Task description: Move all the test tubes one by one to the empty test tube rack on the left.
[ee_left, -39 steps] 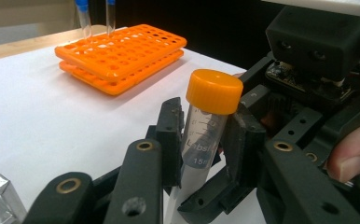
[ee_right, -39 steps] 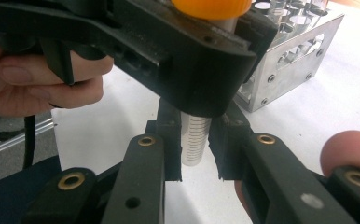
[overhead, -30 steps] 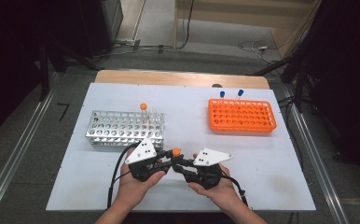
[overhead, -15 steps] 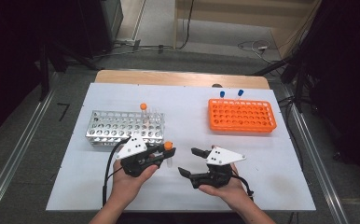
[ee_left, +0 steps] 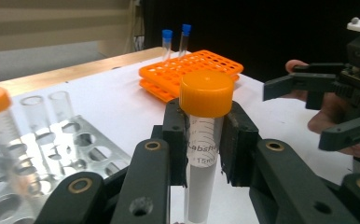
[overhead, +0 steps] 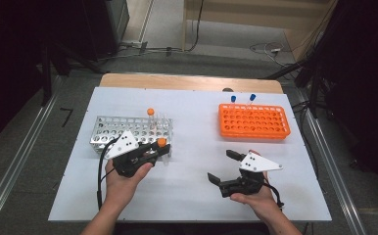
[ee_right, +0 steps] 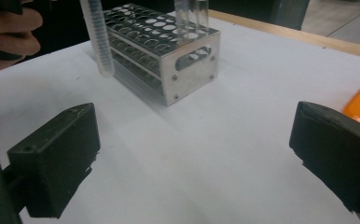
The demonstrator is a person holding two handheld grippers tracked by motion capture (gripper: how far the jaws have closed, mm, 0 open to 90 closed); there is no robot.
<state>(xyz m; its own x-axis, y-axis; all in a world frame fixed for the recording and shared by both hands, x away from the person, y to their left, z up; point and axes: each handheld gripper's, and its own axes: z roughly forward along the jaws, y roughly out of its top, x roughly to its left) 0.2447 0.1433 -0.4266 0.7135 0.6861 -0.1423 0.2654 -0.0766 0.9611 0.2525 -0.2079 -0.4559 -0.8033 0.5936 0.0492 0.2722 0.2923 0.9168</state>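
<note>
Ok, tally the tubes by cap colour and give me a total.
Orange-capped tubes: 2
Blue-capped tubes: 2
Uncapped tubes: 2
Total: 6

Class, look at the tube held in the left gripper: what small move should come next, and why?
Probably carry the orange-capped tube toward the metal rack and line it up over a free hole. The left gripper holds it upright just beside the rack, and the right gripper stands open, holding nothing.
</note>
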